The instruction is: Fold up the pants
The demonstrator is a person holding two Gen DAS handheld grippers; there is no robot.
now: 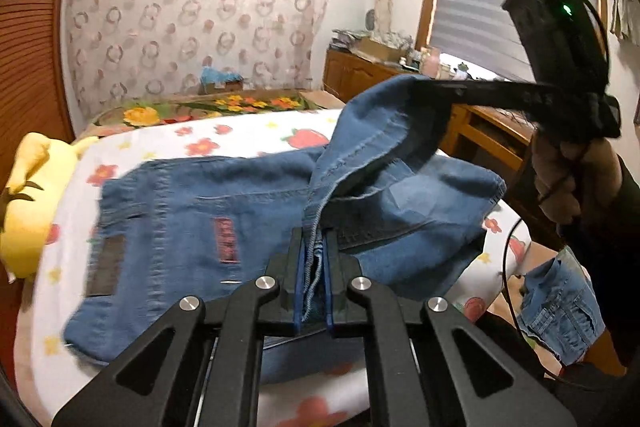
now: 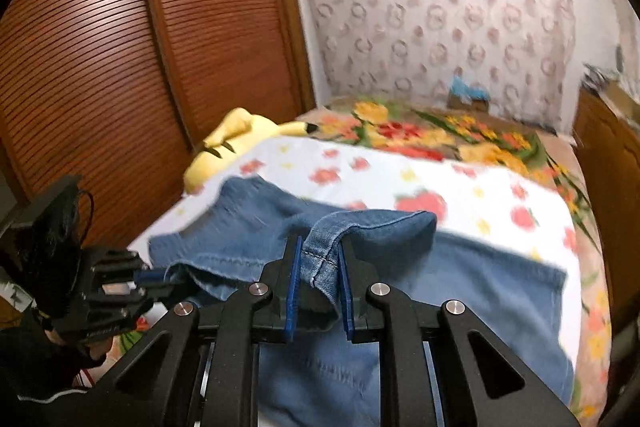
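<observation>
Blue denim pants [image 1: 200,211] lie across the flowered bed cover [image 1: 240,139], partly lifted at the near edge. In the left wrist view my left gripper [image 1: 314,259] is shut on a frayed hem of the pants. My right gripper [image 1: 418,94], held by a hand at the upper right, pinches another lifted fold above the bed. In the right wrist view the right gripper [image 2: 320,267] is shut on a stitched hem of the pants [image 2: 480,287]. The left gripper [image 2: 149,277] grips the cloth edge at the far left.
A yellow plush toy [image 1: 28,195] lies at the bed's left edge beside a louvred wooden wardrobe [image 2: 120,67]. A flowered blanket [image 2: 420,135] covers the far end. A cluttered wooden dresser [image 1: 360,71] stands on the right. Another denim piece [image 1: 560,307] hangs low at the right.
</observation>
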